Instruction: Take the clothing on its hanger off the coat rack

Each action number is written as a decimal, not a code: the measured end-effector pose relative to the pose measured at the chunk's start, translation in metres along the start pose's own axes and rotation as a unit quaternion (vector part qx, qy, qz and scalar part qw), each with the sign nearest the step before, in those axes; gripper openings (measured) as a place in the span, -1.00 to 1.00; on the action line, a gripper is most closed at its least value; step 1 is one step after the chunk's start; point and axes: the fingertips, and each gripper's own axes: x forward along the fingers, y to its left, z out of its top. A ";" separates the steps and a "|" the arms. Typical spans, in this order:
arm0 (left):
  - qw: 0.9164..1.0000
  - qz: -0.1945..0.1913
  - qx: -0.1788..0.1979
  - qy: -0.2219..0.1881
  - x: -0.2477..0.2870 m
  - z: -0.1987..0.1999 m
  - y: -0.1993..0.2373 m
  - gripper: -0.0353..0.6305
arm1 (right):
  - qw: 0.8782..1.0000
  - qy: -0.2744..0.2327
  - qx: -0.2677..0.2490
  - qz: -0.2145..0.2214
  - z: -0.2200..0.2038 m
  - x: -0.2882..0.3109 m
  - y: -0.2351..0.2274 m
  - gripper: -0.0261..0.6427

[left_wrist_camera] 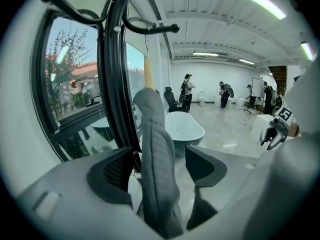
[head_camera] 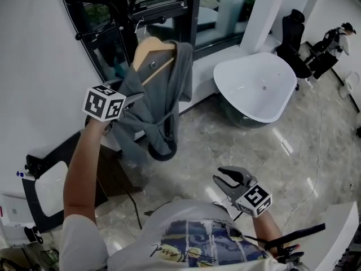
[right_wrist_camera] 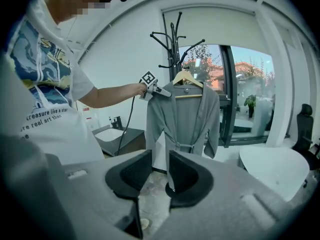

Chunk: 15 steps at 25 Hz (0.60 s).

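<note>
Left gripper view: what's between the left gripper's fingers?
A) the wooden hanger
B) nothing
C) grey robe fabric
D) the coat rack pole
C: a fold of the grey robe runs up between the left gripper's fingers, which stand apart without pinching it. The wooden hanger sits higher up, and the coat rack pole stands farther back.

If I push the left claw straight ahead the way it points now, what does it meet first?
The grey robe: its fabric hangs between the left claw's open jaws. Beyond it come the wooden hanger and, probably a little to one side, the black coat rack.
</note>
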 end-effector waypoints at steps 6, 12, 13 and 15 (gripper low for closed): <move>0.998 -0.033 -0.018 0.051 0.015 -0.016 -0.005 -0.35 | 1.000 -0.003 0.012 0.002 -0.001 0.004 -0.001 -0.60; 0.997 -0.064 -0.027 0.041 0.018 -0.016 -0.009 -0.65 | 1.000 0.002 0.015 0.015 -0.006 0.011 0.003 -0.60; 0.997 -0.061 -0.027 0.036 0.016 -0.014 -0.007 -0.67 | 1.000 0.003 0.014 0.015 -0.006 0.012 0.003 -0.60; 0.998 -0.056 -0.030 0.024 0.012 -0.009 -0.002 -0.75 | 1.000 0.006 0.013 0.016 -0.005 0.014 0.005 -0.60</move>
